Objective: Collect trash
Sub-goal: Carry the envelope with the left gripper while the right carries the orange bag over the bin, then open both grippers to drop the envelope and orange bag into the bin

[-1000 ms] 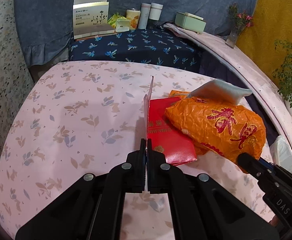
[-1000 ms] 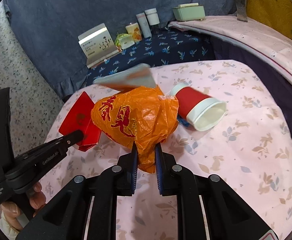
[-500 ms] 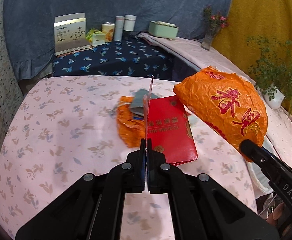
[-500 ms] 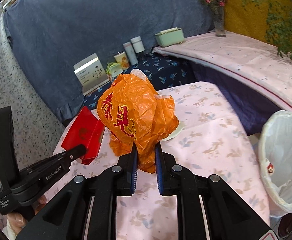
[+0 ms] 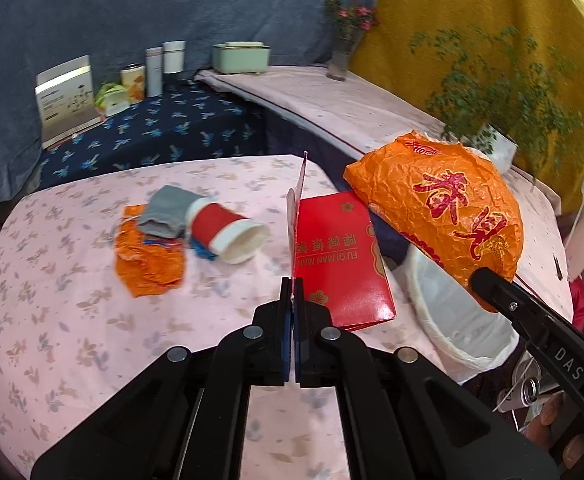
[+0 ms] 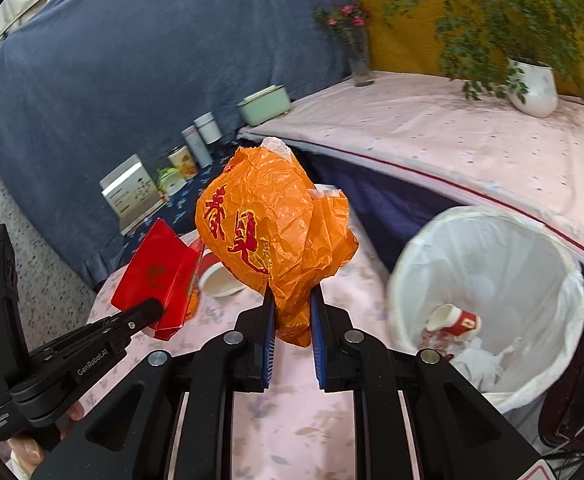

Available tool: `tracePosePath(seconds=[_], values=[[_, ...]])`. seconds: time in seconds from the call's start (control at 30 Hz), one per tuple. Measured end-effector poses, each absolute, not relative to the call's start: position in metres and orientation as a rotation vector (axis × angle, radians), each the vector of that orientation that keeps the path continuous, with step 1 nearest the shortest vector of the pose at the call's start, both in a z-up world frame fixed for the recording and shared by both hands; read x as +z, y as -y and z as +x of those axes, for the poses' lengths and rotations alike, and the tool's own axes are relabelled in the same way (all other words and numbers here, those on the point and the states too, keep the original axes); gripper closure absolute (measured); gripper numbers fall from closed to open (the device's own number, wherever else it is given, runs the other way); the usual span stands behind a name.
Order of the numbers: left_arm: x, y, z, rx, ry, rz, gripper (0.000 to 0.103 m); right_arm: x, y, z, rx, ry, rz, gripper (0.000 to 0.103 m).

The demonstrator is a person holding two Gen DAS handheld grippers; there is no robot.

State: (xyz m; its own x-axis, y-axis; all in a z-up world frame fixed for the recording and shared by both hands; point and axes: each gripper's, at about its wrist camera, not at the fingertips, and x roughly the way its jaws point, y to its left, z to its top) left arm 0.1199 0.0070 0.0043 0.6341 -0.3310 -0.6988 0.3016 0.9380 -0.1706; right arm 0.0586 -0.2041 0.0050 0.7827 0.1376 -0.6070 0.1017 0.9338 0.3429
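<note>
My left gripper is shut on a red envelope, held above the pink floral table; it also shows in the right wrist view. My right gripper is shut on a crumpled orange plastic bag, lifted near a white-lined trash bin. The bag hangs over the bin in the left wrist view. On the table lie a red paper cup on its side, a grey pouch and an orange wrapper.
The bin holds a red cup and crumpled paper. Behind the table a dark blue floral surface carries a box, tins and bottles. A pink-covered ledge bears a green box, a flower vase and a potted plant.
Both grippers swung right toward the bin, carrying the orange bag and the red envelope. The cup, pouch and wrapper left on the table came into view.
</note>
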Motion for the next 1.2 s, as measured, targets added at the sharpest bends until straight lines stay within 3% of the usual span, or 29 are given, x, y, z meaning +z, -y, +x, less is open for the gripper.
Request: tracePosePath(seconds=[0.57,0.93,0.97,1.03,1.1,1.2], values=[[-0.004,0.124,0.106,-0.564,-0.841,0.093,0.103,-0.014,0.322,0.011,-0.205,-0.658,0.476,0.088],[-0.014,0.167,0.104,-0.622,-0.856,0.118,0.100,-0.030,0.355,-0.001,-0.280,-0.672,0.528,0.087],[-0.015,0.168,0.105,-0.622,-0.860,0.118,0.094,-0.031,0.356,0.000,-0.282,-0.674,0.532,0.087],[-0.017,0.170,0.106,-0.621,-0.870,0.117,0.071,-0.033,0.357,0.001,-0.285,-0.677,0.533,0.087],[-0.017,0.168,0.107,-0.603,-0.861,0.114,0.060,-0.035,0.356,0.004,-0.289,-0.685,0.533,0.084],[-0.020,0.166,0.108,-0.595,-0.866,0.114,0.059,-0.038,0.353,0.008,-0.287,-0.697,0.530,0.082]])
